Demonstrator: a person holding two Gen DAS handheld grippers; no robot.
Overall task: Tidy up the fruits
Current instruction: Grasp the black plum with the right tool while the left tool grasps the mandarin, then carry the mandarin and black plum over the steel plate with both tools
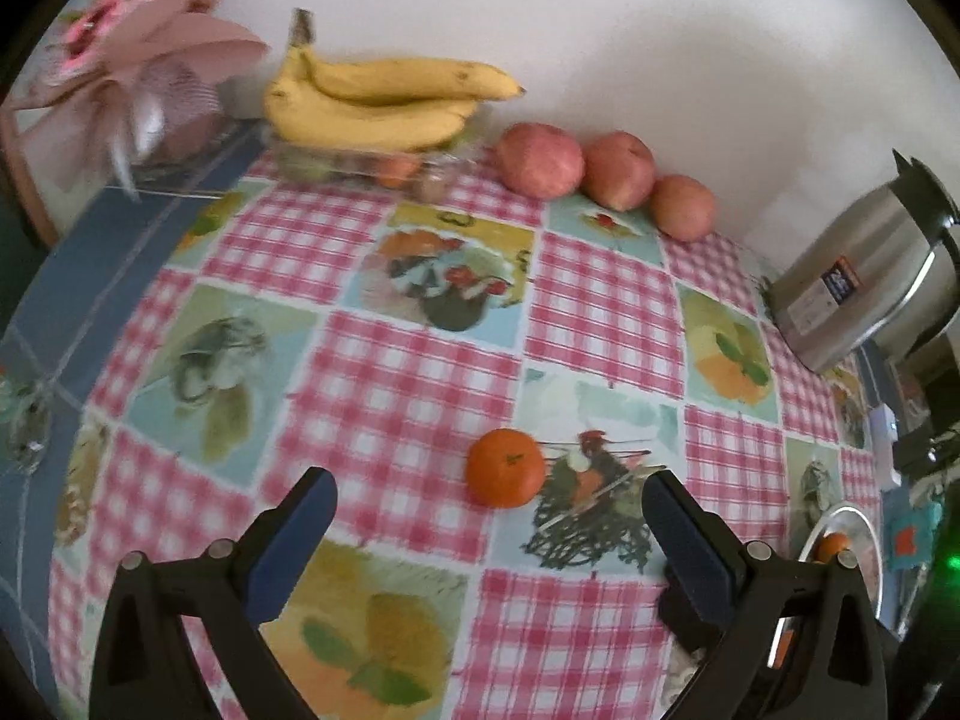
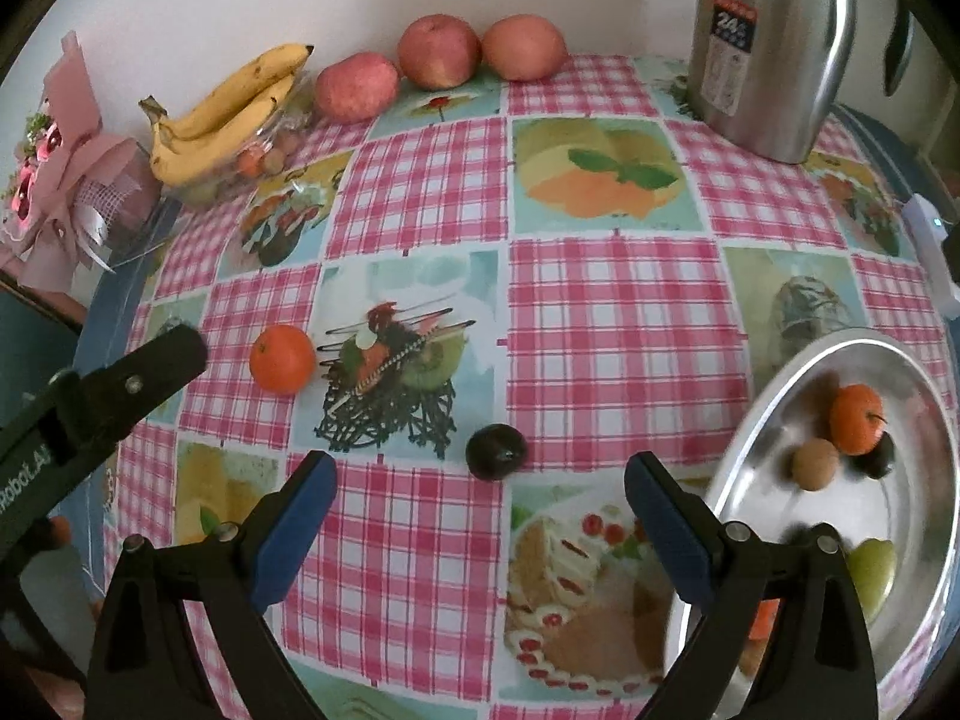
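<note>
A tangerine (image 1: pixel 506 467) lies on the checked tablecloth just ahead of my open, empty left gripper (image 1: pixel 489 510); it also shows in the right wrist view (image 2: pixel 282 358). A dark plum (image 2: pixel 496 452) lies just ahead of my open, empty right gripper (image 2: pixel 480 489). A metal plate (image 2: pixel 780 384) at the right holds a tangerine (image 2: pixel 857 419), a small brown fruit (image 2: pixel 813 464), a dark fruit and a green fruit (image 2: pixel 873 570). The left gripper's finger (image 2: pixel 120 384) shows at the left of the right wrist view.
Bananas (image 1: pixel 372 102) rest on a clear box of small fruits at the back. Three apples (image 1: pixel 540 159) line the wall. A steel thermos jug (image 2: pixel 774 42) stands at the back right. A pink bouquet (image 1: pixel 138 60) sits at the back left.
</note>
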